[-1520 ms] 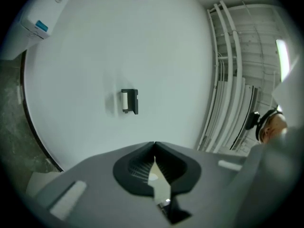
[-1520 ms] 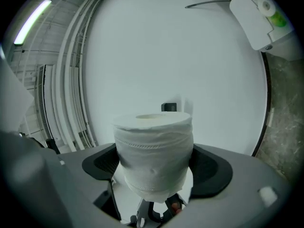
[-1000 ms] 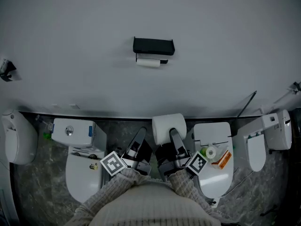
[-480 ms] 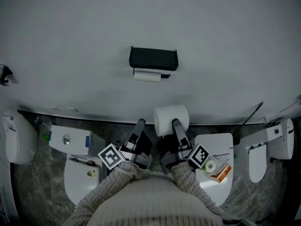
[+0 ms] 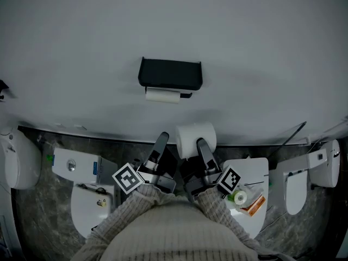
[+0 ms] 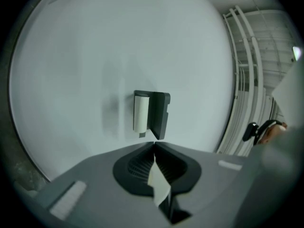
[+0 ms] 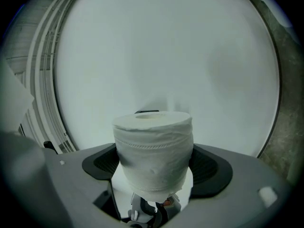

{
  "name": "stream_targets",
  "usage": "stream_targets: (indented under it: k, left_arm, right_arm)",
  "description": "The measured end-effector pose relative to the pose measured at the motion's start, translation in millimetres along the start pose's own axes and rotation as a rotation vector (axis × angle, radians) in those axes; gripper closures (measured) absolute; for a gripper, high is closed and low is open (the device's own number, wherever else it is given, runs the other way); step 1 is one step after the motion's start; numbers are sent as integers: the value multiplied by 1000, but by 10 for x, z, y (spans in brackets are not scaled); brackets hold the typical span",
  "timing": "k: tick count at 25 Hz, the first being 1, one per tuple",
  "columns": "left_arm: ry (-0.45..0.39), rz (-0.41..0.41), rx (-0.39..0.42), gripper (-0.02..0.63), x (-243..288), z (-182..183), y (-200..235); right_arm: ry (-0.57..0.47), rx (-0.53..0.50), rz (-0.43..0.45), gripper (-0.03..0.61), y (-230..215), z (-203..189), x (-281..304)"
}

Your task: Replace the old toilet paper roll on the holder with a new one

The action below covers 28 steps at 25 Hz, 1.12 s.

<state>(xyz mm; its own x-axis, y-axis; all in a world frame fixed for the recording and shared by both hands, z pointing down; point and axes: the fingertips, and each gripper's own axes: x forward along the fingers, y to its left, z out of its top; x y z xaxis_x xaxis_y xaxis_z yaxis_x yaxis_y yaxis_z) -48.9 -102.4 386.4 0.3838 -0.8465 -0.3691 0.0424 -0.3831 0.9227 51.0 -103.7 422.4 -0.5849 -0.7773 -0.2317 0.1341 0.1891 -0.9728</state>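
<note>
A black holder [image 5: 170, 73] is fixed to the grey wall, with the thin old roll [image 5: 162, 95] hanging under it. In the left gripper view the holder [image 6: 159, 114] and old roll [image 6: 140, 113] lie straight ahead, some way beyond the tips. My left gripper [image 5: 162, 138] [image 6: 155, 142] is shut; a pale sliver shows in the seam behind its tips, and I cannot tell what it is. My right gripper [image 5: 199, 145] [image 7: 154, 148] is shut on a full white new roll [image 5: 191, 135] [image 7: 153, 151], held upright by its sides. That roll hides most of the holder in the right gripper view.
Below the wall stand several toilets: one with a white tank [image 5: 81, 165] at left, one with a closed lid [image 5: 247, 170] at right bearing a small tape roll [image 5: 238, 197] and an orange packet [image 5: 255, 204]. More fixtures sit at far left [image 5: 16, 156] and far right [image 5: 321, 162].
Both grippers and the new roll have moved closer to the wall. The holder has grown larger and sits lower in the head view.
</note>
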Motion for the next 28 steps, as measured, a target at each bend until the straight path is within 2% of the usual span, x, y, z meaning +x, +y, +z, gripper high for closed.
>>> stream_targets:
  k: [9,21,28]
  left_arm:
    - [39,25,-10,617,189,185,107]
    - [52,4,-31,609,520,390,195]
    - [46,-10,-45,491,670,446,214]
  right_arm:
    - [-42,23,-14,132,-106,74,228]
    - [-147,27,14,132,-21,359,356]
    - [-137,42,13,132,-32,344,442]
